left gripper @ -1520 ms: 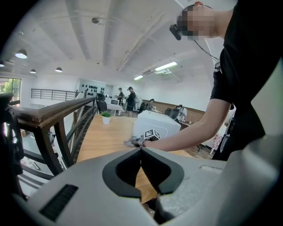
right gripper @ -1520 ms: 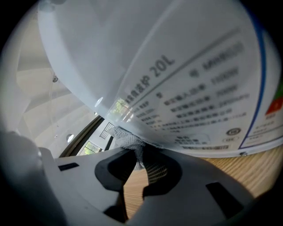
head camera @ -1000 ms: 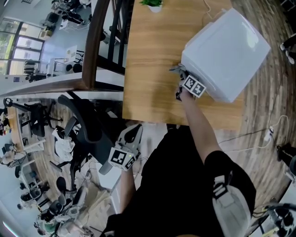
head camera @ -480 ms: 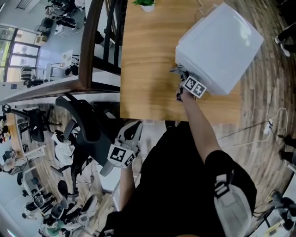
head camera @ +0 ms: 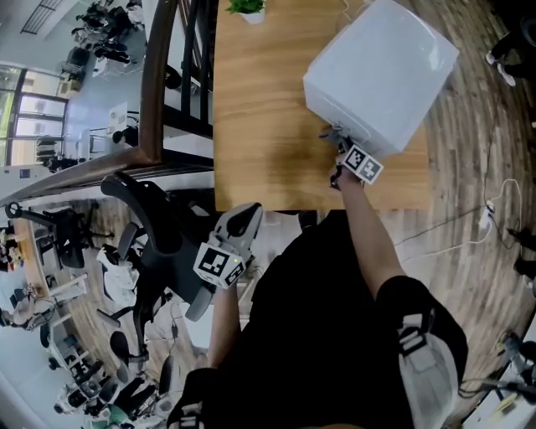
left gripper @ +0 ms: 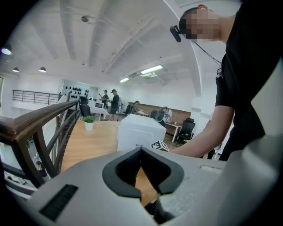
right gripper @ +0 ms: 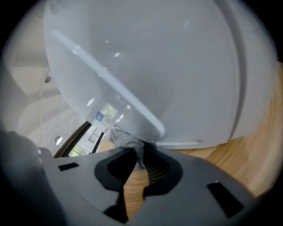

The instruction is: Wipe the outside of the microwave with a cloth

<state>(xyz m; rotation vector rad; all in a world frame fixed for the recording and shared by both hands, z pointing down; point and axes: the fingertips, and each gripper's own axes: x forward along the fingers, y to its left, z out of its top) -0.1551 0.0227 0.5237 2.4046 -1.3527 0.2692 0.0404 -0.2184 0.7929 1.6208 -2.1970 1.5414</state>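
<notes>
Head view first: the white microwave (head camera: pixel 381 71) sits on the wooden table (head camera: pixel 260 126), toward its right end, and its top corner is cut off by the frame edge. My right gripper (head camera: pixel 337 142) is up against the microwave's near lower edge. From up here I only get a hint of the grey cloth (head camera: pixel 328 132) at its tip; the marker cube and my arm cover most of it. My left gripper (head camera: pixel 243 219) hangs off the table, low beside my body, above an office chair (head camera: pixel 159 243). A small potted plant (head camera: pixel 247 8) at the far end of the table is half clipped by the top of the picture.

Left gripper view: the jaws are pressed together at the tips with nothing between them, just a sliver of tabletop (left gripper: pixel 93 141) showing through the gap lower down. Past them I can see the microwave (left gripper: pixel 139 132), the plant (left gripper: pixel 89 122) and a dark railing (left gripper: pixel 40 117) on the left. The gripper body hides everything below.

Right gripper view: the jaws of the right gripper (right gripper: pixel 139 152) are clamped on the cloth (right gripper: pixel 126 141), which bunches up out of them and touches the microwave (right gripper: pixel 154 66). The white panel fills nearly the whole picture, so I can't tell which face it is. A strip of table (right gripper: pixel 247 154) shows at the right.
</notes>
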